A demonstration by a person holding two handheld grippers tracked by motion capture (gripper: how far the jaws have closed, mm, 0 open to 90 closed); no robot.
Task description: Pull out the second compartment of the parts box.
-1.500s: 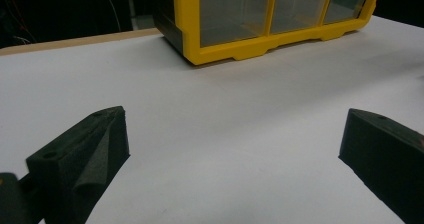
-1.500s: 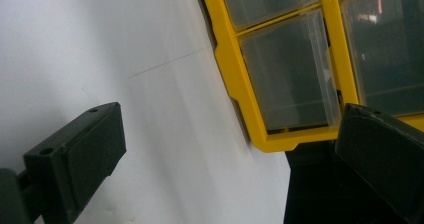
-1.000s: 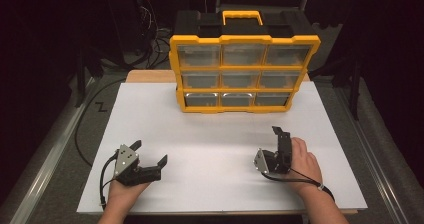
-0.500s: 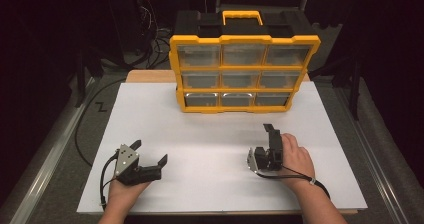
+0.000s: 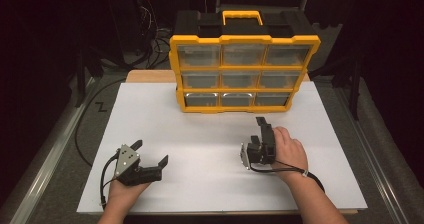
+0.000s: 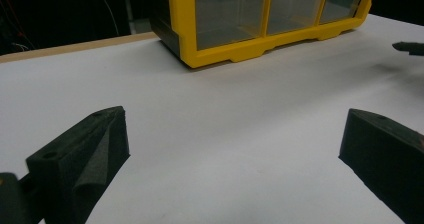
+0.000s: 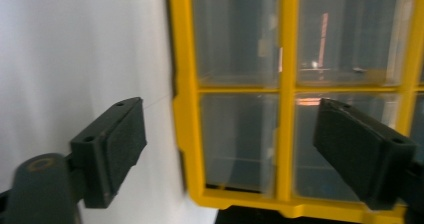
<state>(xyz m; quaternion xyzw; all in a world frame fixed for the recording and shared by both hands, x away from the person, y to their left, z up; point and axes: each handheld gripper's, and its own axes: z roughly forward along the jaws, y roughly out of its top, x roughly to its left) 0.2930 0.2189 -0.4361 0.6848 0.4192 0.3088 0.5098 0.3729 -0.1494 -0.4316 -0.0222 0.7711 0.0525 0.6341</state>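
A yellow and black box [image 5: 243,64] with clear drawers stands on the white desk [image 5: 200,134]. Black wires [image 5: 150,34] lie behind it.

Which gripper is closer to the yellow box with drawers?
The right gripper. It is nearer the yellow drawer organizer and aimed at its clear drawers, jaws open. The left gripper sits low near the table's front edge.

We note the drawer organizer [image 5: 244,63] standing at the far centre of the table [image 5: 200,134]; left gripper [image 5: 150,159] near left, right gripper [image 5: 263,129] near right, closer to it.
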